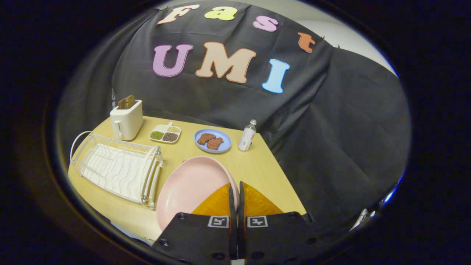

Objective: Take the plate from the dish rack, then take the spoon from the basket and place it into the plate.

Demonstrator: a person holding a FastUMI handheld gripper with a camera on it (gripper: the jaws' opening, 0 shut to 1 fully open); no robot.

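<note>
fingers [236, 191] clamp pink plate [191, 184] rim, partly hidden

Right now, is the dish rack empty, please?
Empty: the dish rack holds no dishes; the hand-held gripper is shut on the pink plate.

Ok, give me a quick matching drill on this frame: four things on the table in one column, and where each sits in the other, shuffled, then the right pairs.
Things:
1. pink plate
2. toaster
3. bottle
4. blue plate

Places:
A. at the far corner, beyond the dish rack
B. pinched at its rim by the gripper, beside the dish rack
C. between the sectioned tray and the bottle
D. just beside the blue plate, by the table's edge at the black cloth

Pairs: 1-B, 2-A, 3-D, 4-C
</note>
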